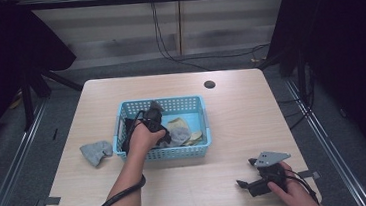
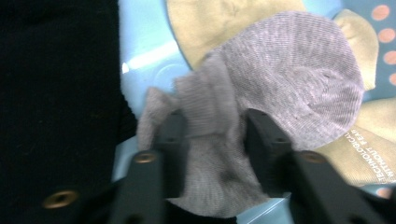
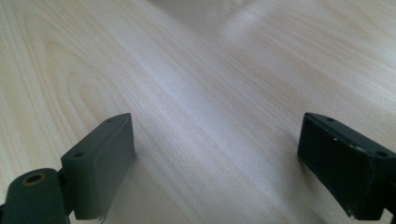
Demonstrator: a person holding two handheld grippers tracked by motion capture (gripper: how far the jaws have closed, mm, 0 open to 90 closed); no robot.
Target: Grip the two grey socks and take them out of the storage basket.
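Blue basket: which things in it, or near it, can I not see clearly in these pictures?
- Grey sock in the blue basket: in the left gripper view, the left gripper covers its bunched lower part.
- Beige socks: the grey sock overlaps them; the frame edge cuts them.
- Printed text: partly cut off.
- High view: the left hand hides the basket's left half.
- Grey cloth: too small to identify.

Wooden table (image 1: pixel 233 123), blue basket (image 1: pixel 202 150), grey cloth (image 1: pixel 95 152)
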